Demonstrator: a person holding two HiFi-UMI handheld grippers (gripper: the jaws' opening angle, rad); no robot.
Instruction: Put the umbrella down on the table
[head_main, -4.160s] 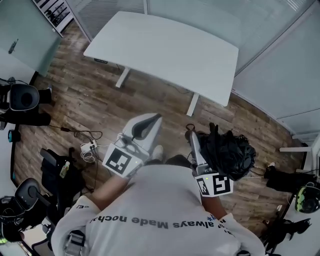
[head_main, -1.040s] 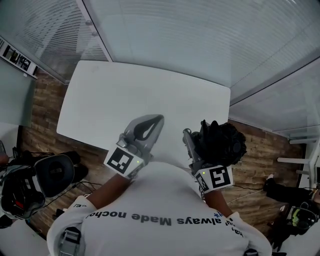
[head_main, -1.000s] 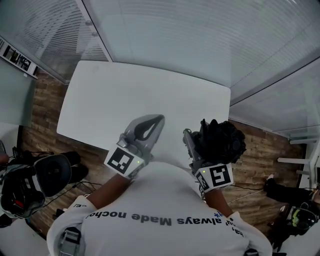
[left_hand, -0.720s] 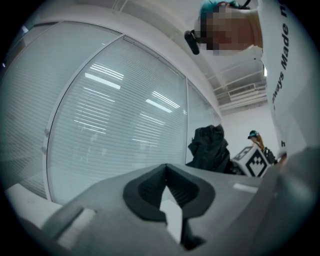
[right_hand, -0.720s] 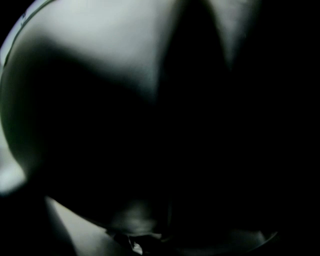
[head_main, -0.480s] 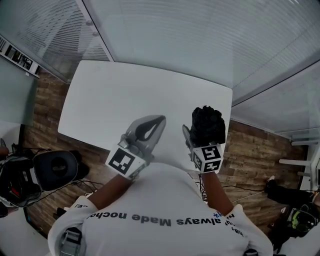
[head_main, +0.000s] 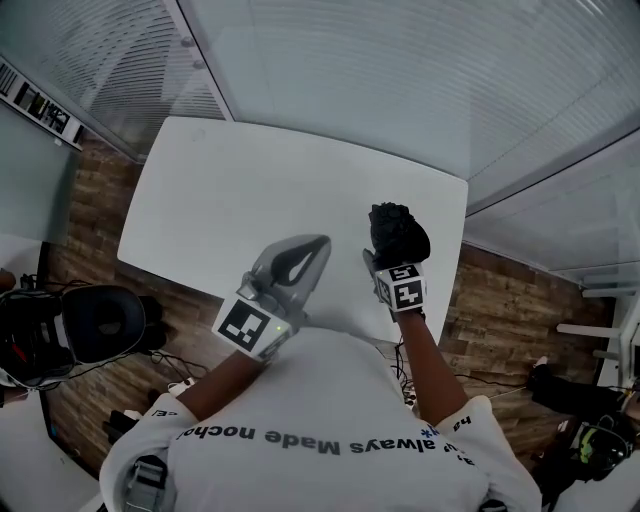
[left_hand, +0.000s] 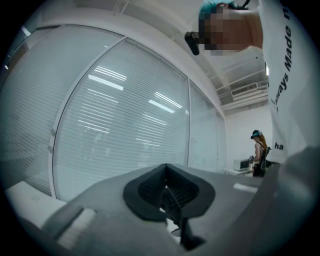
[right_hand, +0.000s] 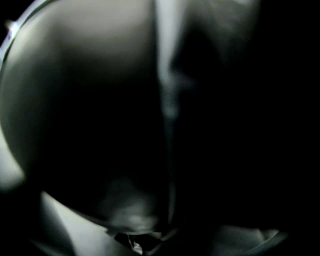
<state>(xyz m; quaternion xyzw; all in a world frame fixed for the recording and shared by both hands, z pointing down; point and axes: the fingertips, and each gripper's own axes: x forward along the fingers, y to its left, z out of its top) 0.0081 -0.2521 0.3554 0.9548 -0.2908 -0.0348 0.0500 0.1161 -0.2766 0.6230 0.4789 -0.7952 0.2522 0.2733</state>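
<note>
The umbrella, black and bundled, is clamped in the fingers of our right gripper, low over the white counter near its right front corner. We cannot tell whether it touches the surface. Its dark fabric fills our right gripper view. Our left gripper hovers just beside it over the counter's near edge, fingers together and empty.

White tee, dark lettering; left tool grey, b/w marker cube.
</note>
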